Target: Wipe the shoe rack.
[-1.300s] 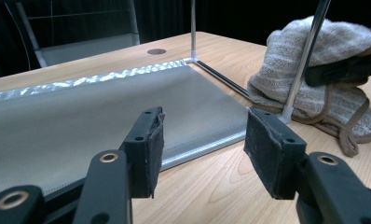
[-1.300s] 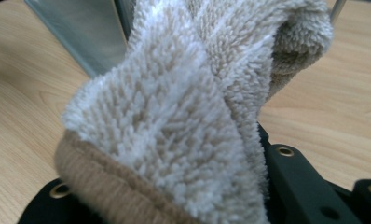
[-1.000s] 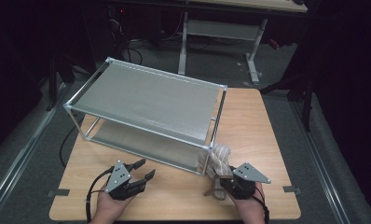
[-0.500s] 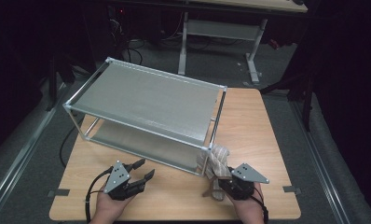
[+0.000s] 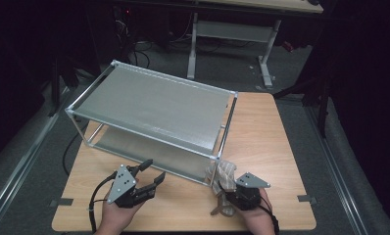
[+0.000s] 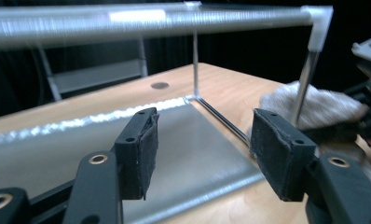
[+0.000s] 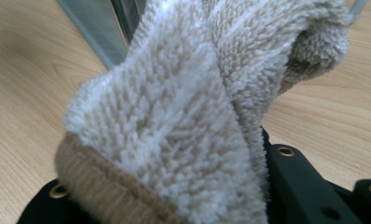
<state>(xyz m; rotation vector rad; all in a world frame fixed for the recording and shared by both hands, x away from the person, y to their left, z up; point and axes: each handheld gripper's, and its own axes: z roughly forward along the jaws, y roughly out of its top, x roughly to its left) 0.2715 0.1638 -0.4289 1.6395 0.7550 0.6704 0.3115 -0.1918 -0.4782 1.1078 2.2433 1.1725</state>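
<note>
The right gripper (image 5: 226,188) sits at the near right of the table (image 5: 276,142), clamped on a fluffy sock (image 5: 226,172) that is cream and tan with a brown knitted cuff. In the right gripper view the sock (image 7: 197,116) bulges up from between the black jaws, folded over on itself, with wood to either side of it. The sock lies just beside the near right corner post of a metal rack (image 5: 154,105), a two-shelf frame that stands in the middle of the table.

The left gripper (image 5: 151,172) is at the near left, its jaws apart with nothing between them; they have just been opening. Its own view looks along the rack's lower shelf (image 6: 183,144), with the top rail (image 6: 141,21) overhead and the sock (image 6: 321,107) off to the right behind the corner post
</note>
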